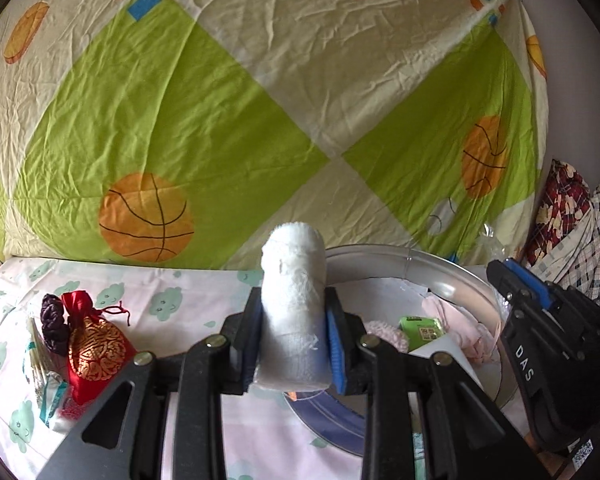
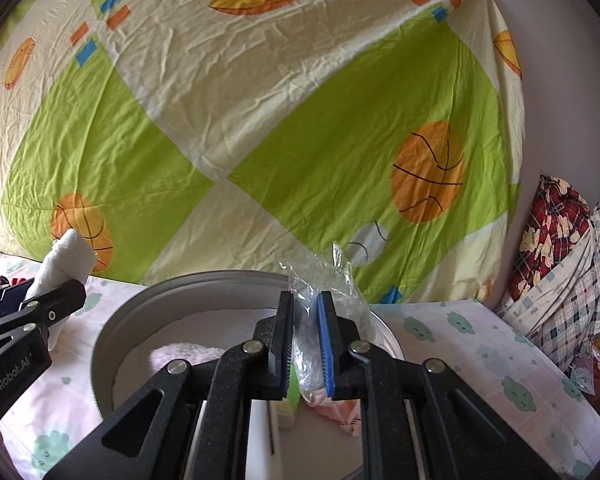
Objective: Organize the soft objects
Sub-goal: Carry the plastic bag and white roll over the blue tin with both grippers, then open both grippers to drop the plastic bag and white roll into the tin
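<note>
While the left gripper (image 1: 292, 340) is clamped on a white towel roll (image 1: 292, 308), long axis upright, just left of the round metal tray (image 2: 108, 332), the right gripper (image 2: 306, 350) pinches a clear plastic bag (image 2: 320, 292) over the tray.

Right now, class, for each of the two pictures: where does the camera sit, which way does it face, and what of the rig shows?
Left wrist: sits behind the left tongs, faces the basketball-print sheet; tongs grip a white rolled towel; right tongs at right edge.
Right wrist: sits behind the right tongs, over the round metal tin; tongs pinch a clear plastic bag; left tongs at left edge.
Shared: sheet, tin, towel, pink fluffy item.
</note>
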Motion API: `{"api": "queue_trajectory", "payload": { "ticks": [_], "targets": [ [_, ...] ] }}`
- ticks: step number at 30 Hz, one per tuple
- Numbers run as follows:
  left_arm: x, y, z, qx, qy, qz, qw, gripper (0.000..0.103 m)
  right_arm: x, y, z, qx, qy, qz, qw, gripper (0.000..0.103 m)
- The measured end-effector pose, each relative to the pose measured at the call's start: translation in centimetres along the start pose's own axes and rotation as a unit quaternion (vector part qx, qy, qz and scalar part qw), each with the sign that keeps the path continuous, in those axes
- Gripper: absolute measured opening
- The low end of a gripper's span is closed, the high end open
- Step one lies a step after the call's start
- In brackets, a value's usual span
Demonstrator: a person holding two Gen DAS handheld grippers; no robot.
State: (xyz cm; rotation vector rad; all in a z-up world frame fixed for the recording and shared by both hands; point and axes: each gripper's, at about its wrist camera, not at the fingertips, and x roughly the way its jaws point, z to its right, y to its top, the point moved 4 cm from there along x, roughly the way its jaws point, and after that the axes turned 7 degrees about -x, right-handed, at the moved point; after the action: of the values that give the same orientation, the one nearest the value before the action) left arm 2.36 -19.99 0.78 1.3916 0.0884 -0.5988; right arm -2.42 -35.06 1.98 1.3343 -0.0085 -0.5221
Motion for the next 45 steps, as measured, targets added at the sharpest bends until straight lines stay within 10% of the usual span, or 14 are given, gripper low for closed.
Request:
{"api": "queue_trajectory", "payload": {
  "ticks": [27,29,31,33,34,36,45],
  "targets": [
    [6.7,-1.5,3.1,0.01,0.018,-0.047,0.9987,0.029,5.6,-2.7,2.4,0.018,0.014,-0.098,0.995,0.013],
    [6.5,-1.5,3.0,0.008,0.02,-0.043,0.9989,0.035,5.7,-2.7,2.4,0.018,0.018,-0.099,0.995,0.013],
    [6.0,-1.4,2.9,0.01,0.025,-0.029,0.9992,0.082,5.7,-2.7,2.3,0.017,0.017,-0.098,0.995,0.019],
    [5.1,-1.2,2.9,0.015,0.041,-0.004,0.999,0.103,5.6,-2.7,2.2,0.014,0.012,-0.097,0.995,0.038],
    [4.5,-1.0,2.9,0.019,0.045,0.012,0.9987,0.103,5.5,-2.6,2.1,0.011,0.008,-0.094,0.995,0.061],
    [3.5,-0.5,3.1,0.03,0.051,0.038,0.9975,0.103,4.8,-2.4,2.2,0.01,-0.009,-0.076,0.997,0.074],
    [2.1,-0.3,1.4,0.028,0.08,0.039,0.9957,0.103,3.3,-1.3,2.8,0.047,0.003,-0.042,0.998,0.074]
  ]
}}
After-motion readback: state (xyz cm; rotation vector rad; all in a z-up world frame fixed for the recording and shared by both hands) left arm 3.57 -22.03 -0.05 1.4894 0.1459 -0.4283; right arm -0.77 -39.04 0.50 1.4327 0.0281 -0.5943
